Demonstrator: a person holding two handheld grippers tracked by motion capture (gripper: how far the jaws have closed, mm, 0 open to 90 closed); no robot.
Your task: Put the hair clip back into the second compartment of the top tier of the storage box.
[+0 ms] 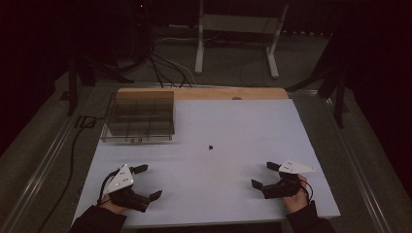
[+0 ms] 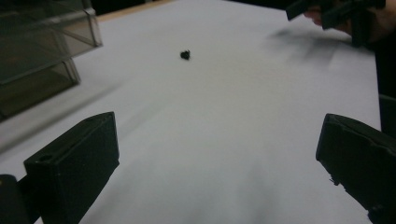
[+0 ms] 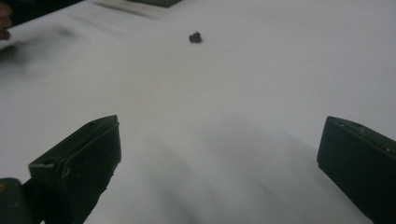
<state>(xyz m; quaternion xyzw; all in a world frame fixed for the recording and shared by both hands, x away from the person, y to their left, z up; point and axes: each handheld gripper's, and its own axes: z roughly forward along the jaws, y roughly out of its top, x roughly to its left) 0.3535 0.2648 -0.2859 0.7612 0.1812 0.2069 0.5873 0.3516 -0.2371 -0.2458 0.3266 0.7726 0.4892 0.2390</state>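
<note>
Mid-worktop (image 1: 243, 126): small black lump (image 1: 210, 146) | likely light, stiff; pinch across sides | left claw (image 1: 145, 182), right claw (image 1: 265, 174) wide open, empty

**Dim room, one pale lit tabletop, soft focus up close**

The high view is dark overall; only the white table (image 1: 228, 141) reads clearly, evenly lit with no glare. The floor and far background sink into near black. Image grain is visible and fine detail is lost.

In both gripper views the near black jaws are fairly sharp, while the far table softens. The small dark object (image 2: 185, 54) looks blurred. Faint, smeared shadows lie on the table surface, and the clear organiser box (image 2: 37, 51) at the left edge is hazy.
</note>
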